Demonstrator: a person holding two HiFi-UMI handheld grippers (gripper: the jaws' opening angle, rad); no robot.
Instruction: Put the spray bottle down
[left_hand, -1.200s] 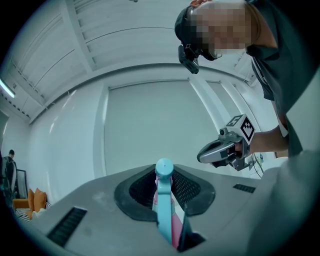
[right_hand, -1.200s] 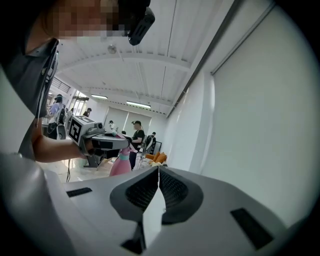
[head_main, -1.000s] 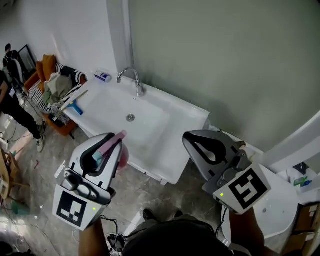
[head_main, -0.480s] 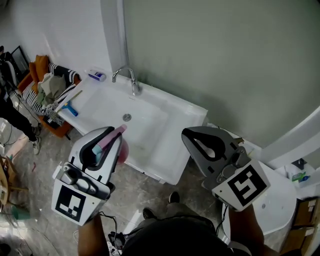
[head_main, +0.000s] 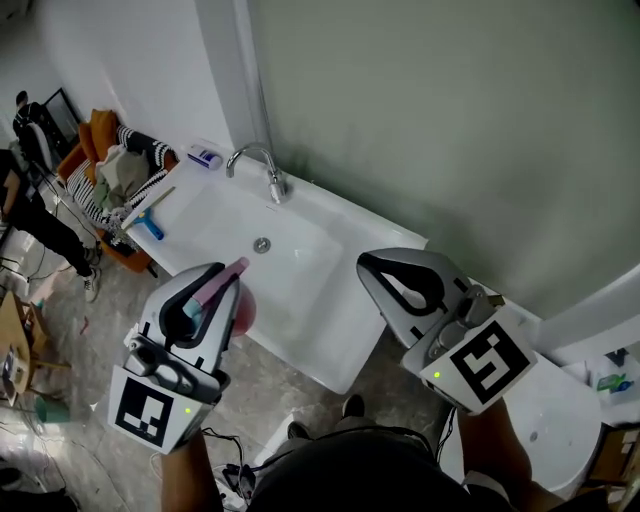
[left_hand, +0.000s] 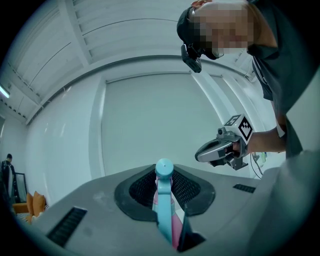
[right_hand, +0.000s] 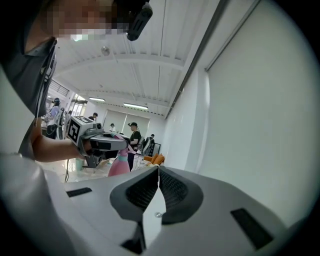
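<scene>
A pink spray bottle (head_main: 243, 308) with a pale blue trigger head is held over the floor just in front of the white sink (head_main: 320, 290). My left gripper (head_main: 213, 288) is shut on it. In the left gripper view the blue and pink head of the spray bottle (left_hand: 164, 200) stands clamped between the jaws of the left gripper (left_hand: 167, 192). My right gripper (head_main: 374, 270) hovers at the sink's right front corner. In its own view the right gripper (right_hand: 158, 171) is shut with nothing in it. The bottle's lower part is hidden by the left gripper.
A chrome faucet (head_main: 262, 165) stands at the sink's back edge, and the drain (head_main: 261, 244) lies mid-basin. A blue squeegee (head_main: 150, 222) lies on the sink's left rim. Beyond it is an orange chair with clothes (head_main: 112, 172). A white round fixture (head_main: 555, 425) is at lower right.
The head view has swung slightly. Both grippers keep nearly the same pose, and the bottle stays clamped in the left one.
</scene>
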